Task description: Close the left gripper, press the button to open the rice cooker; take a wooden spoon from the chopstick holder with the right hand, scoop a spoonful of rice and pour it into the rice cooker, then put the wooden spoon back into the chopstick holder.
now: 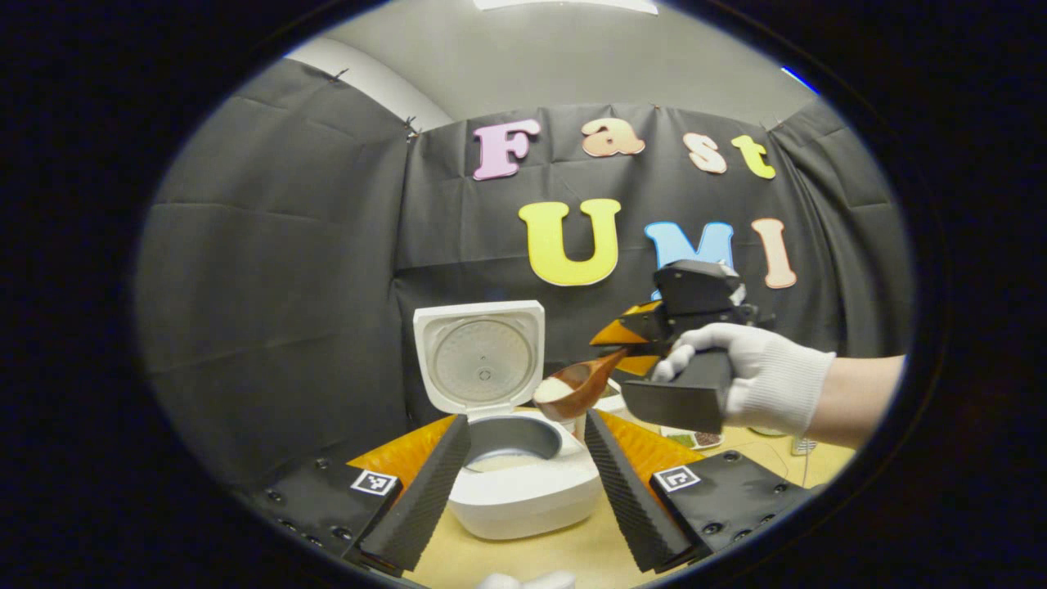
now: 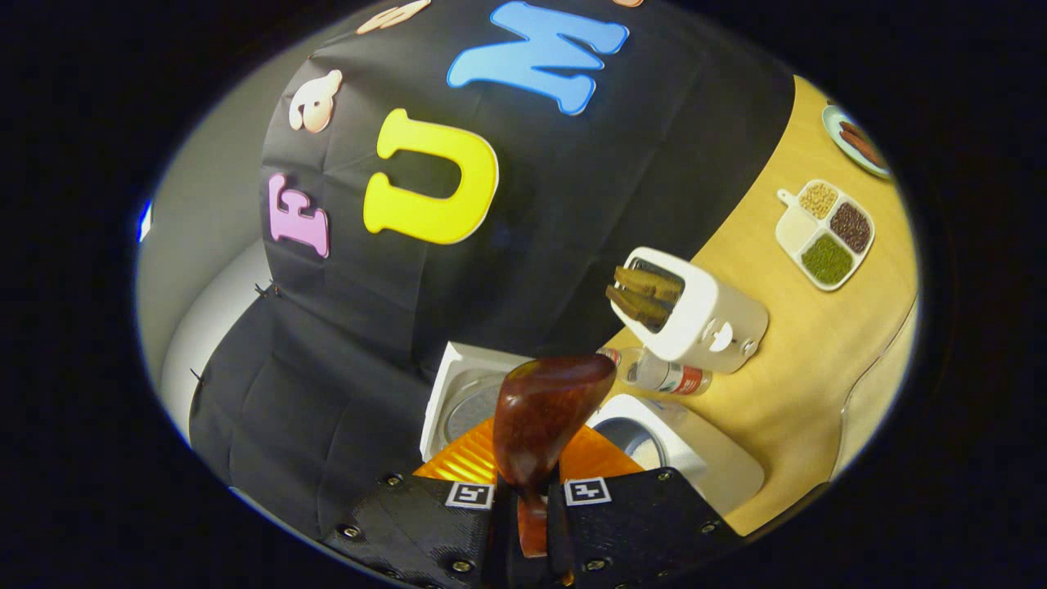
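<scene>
The white rice cooker [image 1: 523, 491] stands in front of me with its lid [image 1: 478, 360] up and the inner pot showing. My left gripper [image 1: 525, 421] is open, its fingers on either side of the cooker and apart from it. A gloved hand [image 1: 761, 376] holds my right gripper [image 1: 634, 343] to the right of the lid. It is shut on the handle of a wooden spoon [image 1: 581, 386], whose bowl carries white rice [image 1: 553, 389] just above the cooker's right rim. In the right gripper view the spoon [image 2: 540, 417] sticks out from the right gripper [image 2: 532, 511], over the cooker [image 2: 695, 462].
A white toaster [image 2: 703, 319] with bread slices stands on the wooden table [image 2: 802, 360] beyond the cooker, with a lying bottle [image 2: 667, 376] next to it. Farther off are a divided tray [image 2: 826, 233] of grains and a plate [image 2: 855, 139].
</scene>
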### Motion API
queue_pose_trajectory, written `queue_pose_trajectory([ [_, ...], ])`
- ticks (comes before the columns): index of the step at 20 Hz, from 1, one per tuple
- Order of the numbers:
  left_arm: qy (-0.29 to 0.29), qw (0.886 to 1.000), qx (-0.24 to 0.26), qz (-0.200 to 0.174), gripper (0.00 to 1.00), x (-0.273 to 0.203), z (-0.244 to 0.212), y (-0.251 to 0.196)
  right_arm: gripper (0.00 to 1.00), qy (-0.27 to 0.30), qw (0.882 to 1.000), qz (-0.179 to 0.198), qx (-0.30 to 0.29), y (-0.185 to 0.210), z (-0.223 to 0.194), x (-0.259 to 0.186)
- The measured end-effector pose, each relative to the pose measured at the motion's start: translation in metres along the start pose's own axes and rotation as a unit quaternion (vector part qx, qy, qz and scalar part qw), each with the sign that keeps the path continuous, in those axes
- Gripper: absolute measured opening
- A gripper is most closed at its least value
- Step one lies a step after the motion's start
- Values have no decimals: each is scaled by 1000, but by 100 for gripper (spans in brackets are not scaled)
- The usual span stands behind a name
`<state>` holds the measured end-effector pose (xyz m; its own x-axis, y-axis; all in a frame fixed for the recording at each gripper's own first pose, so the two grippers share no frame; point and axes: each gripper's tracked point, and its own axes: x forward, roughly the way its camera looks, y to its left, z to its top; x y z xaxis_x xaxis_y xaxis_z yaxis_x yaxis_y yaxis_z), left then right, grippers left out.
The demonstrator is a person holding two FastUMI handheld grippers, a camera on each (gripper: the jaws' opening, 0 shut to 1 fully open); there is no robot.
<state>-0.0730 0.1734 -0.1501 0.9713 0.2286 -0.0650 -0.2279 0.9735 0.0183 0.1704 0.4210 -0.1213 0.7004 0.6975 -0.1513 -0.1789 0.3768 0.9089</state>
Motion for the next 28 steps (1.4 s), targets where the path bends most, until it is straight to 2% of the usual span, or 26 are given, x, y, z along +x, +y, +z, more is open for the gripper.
queue_pose_trajectory([
  [4, 19, 1000, -10, 14, 98, -5, -16, 8, 17, 35, 999, -10, -12, -4, -46, 46],
  [8, 16, 999, -7, 27, 99, -11, -15, 15, 17, 40, 998, -27, -43, -9, -61, 64],
  [11, 18, 999, -9, 31, 99, -14, -18, 18, 17, 21, 992, -46, -113, -15, -60, 74],
  [14, 29, 999, -13, 33, 99, -16, -26, 16, 17, 2, 975, -68, -211, -22, -57, 77],
  [17, 34, 999, -17, 37, 99, -21, -29, 20, 17, -19, 944, -81, -320, -28, -53, 80],
  [20, 38, 998, -16, 38, 98, -24, -31, 18, 17, -45, 900, -97, -424, -22, -53, 79],
  [23, 29, 999, -11, 37, 99, -30, -24, 17, 17, -52, 849, -88, -518, -9, -66, 79],
  [24, 25, 999, -13, 35, 99, -30, -22, 15, 17, -52, 829, -86, -550, -7, -68, 78],
  [28, 28, 999, -16, 28, 99, -30, -25, 9, 17, -64, 758, -46, -648, 11, -83, 77],
])
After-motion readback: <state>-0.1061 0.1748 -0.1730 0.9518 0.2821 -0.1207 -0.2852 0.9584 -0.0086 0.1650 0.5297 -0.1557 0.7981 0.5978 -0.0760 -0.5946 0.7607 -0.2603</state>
